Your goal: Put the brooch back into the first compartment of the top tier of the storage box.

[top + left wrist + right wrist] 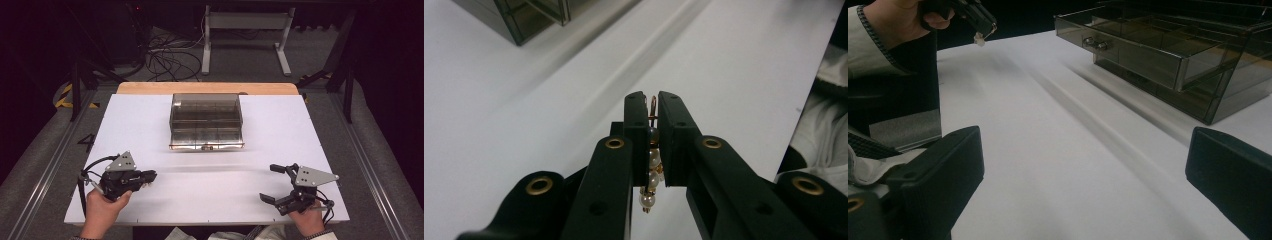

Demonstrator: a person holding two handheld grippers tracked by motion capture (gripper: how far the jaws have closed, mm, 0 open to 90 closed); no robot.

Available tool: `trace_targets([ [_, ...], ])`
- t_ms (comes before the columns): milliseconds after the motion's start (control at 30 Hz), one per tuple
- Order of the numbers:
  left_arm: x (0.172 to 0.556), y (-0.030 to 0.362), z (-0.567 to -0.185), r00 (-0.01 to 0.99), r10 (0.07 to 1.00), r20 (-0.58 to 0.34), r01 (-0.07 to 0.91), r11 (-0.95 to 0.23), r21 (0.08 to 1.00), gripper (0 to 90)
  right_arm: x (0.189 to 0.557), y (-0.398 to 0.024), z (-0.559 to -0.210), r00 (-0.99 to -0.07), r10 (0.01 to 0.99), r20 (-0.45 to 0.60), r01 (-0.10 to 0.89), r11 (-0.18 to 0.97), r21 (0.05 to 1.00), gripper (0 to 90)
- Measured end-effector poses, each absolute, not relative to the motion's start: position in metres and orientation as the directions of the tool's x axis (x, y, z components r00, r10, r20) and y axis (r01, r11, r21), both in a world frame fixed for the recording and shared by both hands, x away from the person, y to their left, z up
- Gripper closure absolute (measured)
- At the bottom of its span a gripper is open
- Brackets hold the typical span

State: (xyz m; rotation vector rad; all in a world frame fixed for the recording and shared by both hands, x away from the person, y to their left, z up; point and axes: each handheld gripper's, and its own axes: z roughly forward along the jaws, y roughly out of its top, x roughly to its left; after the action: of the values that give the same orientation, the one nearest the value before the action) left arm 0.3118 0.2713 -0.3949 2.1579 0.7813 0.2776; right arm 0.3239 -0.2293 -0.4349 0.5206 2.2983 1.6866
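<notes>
A pearl drop earring (653, 170) with a gold hook is pinched between the pads of my left gripper (652, 100), its beads hanging below the jaws. That gripper (151, 176) is held above the near left of the white table. It also appears far off in the right gripper view, as the left gripper (979, 20) with the earring (980, 39) dangling from its tip. My right gripper (272, 183) rests at the near right, jaws wide apart with nothing between them (1088, 155). A smoky clear drawer box (206, 120) stands mid-table, its lower drawer (1133, 52) pulled out.
The white table top (150, 130) spreads between the grippers and the box. A wooden strip (207, 88) runs along its far edge. Beyond it are floor cables (167, 55) and a white table frame (245, 30).
</notes>
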Motion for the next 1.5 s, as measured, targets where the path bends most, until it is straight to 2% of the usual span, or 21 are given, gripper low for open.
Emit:
trace_targets([
  [467, 0.306, 0.286, -0.388, 0.781, 0.615, -0.108, 0.37, -0.317, 0.873, 84.2, 0.324, -0.229, -0.435, -0.907, 0.421, 0.013, 0.139, 0.27, 0.953, 2.9],
  [767, 0.305, 0.296, -0.39, 0.757, 0.627, -0.186, 0.361, -0.164, 0.918, 84.2, 0.324, -0.229, -0.435, -0.907, 0.42, 0.014, 0.14, 0.27, 0.953, 2.9],
  [1133, 0.303, 0.298, -0.388, 0.736, 0.653, -0.178, 0.33, -0.116, 0.937, 84.2, 0.324, -0.228, -0.436, -0.907, 0.421, 0.016, 0.142, 0.268, 0.953, 2.9],
  [1500, 0.299, 0.296, -0.384, 0.73, 0.669, -0.143, 0.297, -0.122, 0.947, 84.2, 0.324, -0.229, -0.435, -0.907, 0.421, 0.015, 0.139, 0.267, 0.954, 2.9],
])
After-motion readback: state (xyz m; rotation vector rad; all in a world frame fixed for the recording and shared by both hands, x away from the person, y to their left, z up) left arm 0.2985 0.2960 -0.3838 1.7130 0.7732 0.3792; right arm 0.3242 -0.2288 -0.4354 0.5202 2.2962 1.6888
